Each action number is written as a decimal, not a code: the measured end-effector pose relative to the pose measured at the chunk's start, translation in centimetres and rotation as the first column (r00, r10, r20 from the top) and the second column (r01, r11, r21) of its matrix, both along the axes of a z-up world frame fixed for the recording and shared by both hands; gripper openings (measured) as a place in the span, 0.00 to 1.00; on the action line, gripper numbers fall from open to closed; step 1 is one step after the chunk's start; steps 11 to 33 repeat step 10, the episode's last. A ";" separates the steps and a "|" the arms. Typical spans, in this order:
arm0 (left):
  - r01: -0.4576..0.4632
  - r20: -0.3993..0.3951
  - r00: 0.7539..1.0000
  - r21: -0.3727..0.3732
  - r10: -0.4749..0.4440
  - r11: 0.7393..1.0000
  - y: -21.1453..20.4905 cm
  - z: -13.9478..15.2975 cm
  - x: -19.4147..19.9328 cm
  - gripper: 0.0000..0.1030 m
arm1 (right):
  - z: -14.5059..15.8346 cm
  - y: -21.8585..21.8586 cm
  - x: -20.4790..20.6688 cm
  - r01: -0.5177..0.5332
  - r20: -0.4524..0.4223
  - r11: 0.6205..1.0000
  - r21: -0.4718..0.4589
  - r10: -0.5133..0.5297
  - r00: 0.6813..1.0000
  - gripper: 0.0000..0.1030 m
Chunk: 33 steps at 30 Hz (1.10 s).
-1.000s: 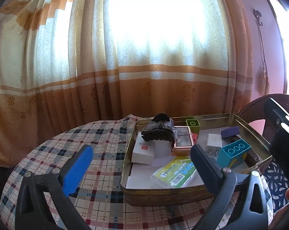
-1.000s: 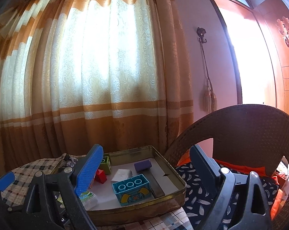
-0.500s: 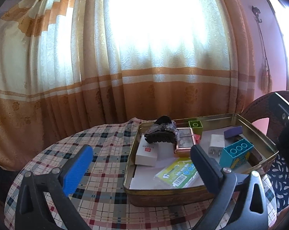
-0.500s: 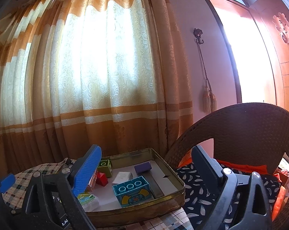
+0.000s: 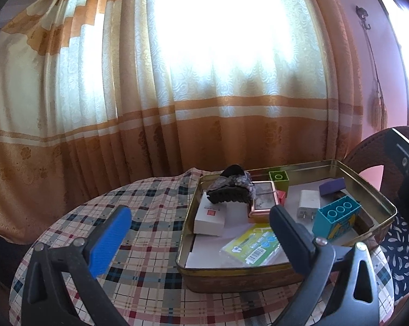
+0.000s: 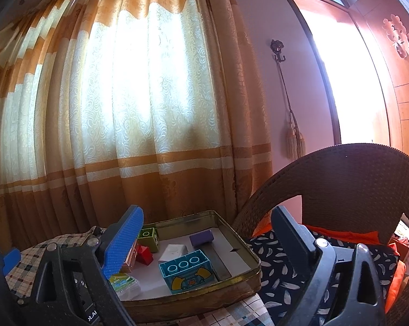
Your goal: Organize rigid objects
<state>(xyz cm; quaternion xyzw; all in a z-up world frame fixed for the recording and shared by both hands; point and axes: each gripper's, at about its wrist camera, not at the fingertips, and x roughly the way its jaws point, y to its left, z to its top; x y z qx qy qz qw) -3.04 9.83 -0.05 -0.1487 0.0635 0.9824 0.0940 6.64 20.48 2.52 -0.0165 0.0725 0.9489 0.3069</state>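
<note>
A: Backlit orange-and-cream curtain [image 5: 204, 95], round table under a plaid cloth [image 5: 139, 244], and a wicker chair [image 6: 340, 179] off to the right. Where's the stuff to sort?

B: All of it sits in the gold tin tray [image 5: 239, 279] at the table's right side. Teal brick [image 5: 337, 217] near the right front, white charger [image 5: 307, 201] just beside it, purple block [image 5: 332, 186] behind, green cube [image 5: 279, 178] at the back rim.

A: And the dark thing?

B: A hair claw [image 5: 230, 190], resting partly on a white box [image 5: 210, 217] and against a copper-framed mirror [image 5: 263, 203]. A flat wrapped packet [image 5: 252, 244] lies in front.

A: Handling?

B: I'd guess all light and stiff. Pinch the brick across its flat sides; the packet looks slippery, and the mirror fragile, so grip its frame edge.

A: Grippers?

B: The left gripper [image 5: 199, 231] and right gripper [image 6: 207, 233] both hover short of the tray, spread wide, holding nothing.
</note>
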 end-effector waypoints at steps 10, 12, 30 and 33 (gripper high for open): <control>0.003 0.013 1.000 0.001 -0.003 1.000 -0.2 0.0 -0.2 1.00 | 0.0 0.1 0.0 0.003 0.016 1.000 -0.005 -0.003 1.000 0.94; 0.003 0.013 1.000 0.001 -0.003 1.000 -0.2 0.0 -0.2 1.00 | 0.0 0.1 0.0 0.003 0.016 1.000 -0.005 -0.003 1.000 0.94; 0.003 0.013 1.000 0.001 -0.003 1.000 -0.2 0.0 -0.2 1.00 | 0.0 0.1 0.0 0.003 0.016 1.000 -0.005 -0.003 1.000 0.94; 0.003 0.013 1.000 0.001 -0.003 1.000 -0.2 0.0 -0.2 1.00 | 0.0 0.1 0.0 0.003 0.016 1.000 -0.005 -0.003 1.000 0.94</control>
